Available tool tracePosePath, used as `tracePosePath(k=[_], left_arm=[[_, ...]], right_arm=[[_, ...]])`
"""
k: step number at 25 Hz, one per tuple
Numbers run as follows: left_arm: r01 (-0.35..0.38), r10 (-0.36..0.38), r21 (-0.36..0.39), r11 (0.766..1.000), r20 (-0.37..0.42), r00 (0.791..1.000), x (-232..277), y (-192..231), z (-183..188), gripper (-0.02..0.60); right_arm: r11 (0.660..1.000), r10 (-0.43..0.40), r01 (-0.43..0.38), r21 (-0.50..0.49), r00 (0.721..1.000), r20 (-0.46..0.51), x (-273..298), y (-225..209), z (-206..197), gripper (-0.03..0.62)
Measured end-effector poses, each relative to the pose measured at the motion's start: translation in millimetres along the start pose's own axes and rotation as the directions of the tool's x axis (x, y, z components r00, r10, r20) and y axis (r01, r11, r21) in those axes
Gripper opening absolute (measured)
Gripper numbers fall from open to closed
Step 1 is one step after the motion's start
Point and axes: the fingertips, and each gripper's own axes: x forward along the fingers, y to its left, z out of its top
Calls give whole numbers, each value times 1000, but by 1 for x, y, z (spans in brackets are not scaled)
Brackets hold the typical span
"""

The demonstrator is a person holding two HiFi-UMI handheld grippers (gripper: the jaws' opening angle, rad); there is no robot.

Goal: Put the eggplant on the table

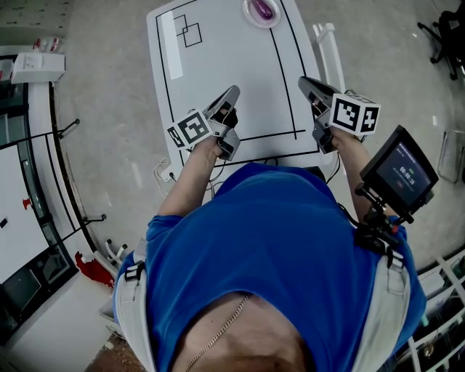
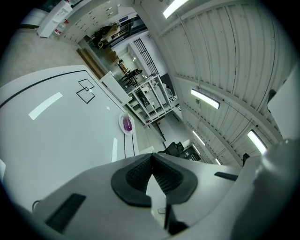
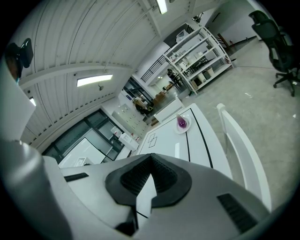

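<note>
A purple eggplant [image 1: 263, 9] lies on a small white plate [image 1: 252, 17] at the far edge of the white table [image 1: 225, 65]. It also shows small in the left gripper view, eggplant [image 2: 127, 124], and in the right gripper view, eggplant [image 3: 181, 123]. My left gripper [image 1: 231, 94] hangs over the near part of the table, shut and empty. My right gripper [image 1: 306, 83] is over the table's near right side, also shut with nothing in it. Both are well short of the plate.
Black lines mark a large rectangle and two small overlapping squares [image 1: 187, 30] on the table. A white rail [image 1: 330, 51] runs along the table's right side. A monitor [image 1: 403, 171] is mounted at my right hip. Shelving [image 3: 199, 58] and an office chair [image 3: 276, 42] stand on the floor beyond.
</note>
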Motion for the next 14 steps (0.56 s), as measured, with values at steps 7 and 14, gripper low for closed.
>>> tracePosePath(k=[7, 14], left_arm=[[-7, 7, -6, 1000, -12, 1000, 0, 2, -4, 8], [-20, 20, 11, 1000, -31, 999, 1, 6, -7, 8]], right_arm=[[1000, -15, 15, 7, 1000, -11, -2, -3, -5, 2], [1000, -26, 26, -8, 999, -26, -1, -5, -8, 2]])
